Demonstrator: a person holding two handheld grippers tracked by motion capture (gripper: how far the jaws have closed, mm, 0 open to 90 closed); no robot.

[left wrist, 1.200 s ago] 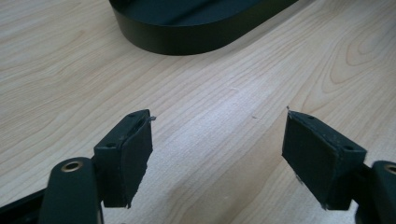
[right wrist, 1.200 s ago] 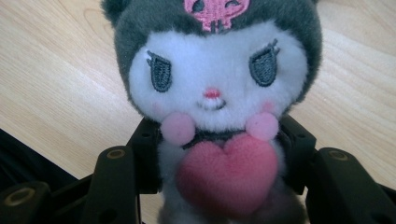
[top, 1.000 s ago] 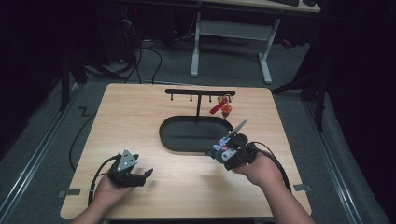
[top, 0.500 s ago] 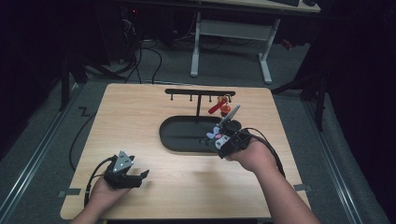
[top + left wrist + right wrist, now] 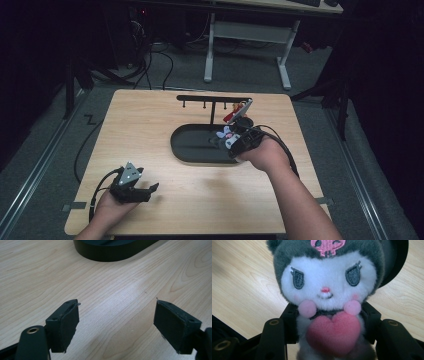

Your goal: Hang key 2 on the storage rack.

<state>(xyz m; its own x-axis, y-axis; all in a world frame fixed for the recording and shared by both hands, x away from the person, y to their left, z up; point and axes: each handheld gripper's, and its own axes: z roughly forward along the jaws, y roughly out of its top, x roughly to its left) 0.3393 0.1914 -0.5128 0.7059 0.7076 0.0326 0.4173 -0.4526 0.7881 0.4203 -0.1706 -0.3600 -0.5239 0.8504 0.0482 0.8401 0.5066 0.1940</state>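
My right claw (image 5: 327, 340) pinches the plush toy (image 5: 327, 290) near the rack (image 5: 214, 100); left claw (image 5: 120, 322) spread, idle; next, hooking it on

A dim lab or recording studio.
A light wooden table (image 5: 150, 125) sits on grey carpet; behind the table, loose black cables (image 5: 155, 55) trail over the floor beside a white-legged desk (image 5: 245, 35), and dark stands (image 5: 75, 75) flank the table's far corners.

We count one plush toy (image 5: 327, 290), one black oval tray (image 5: 192, 145), one hook rack (image 5: 212, 98), two grippers.
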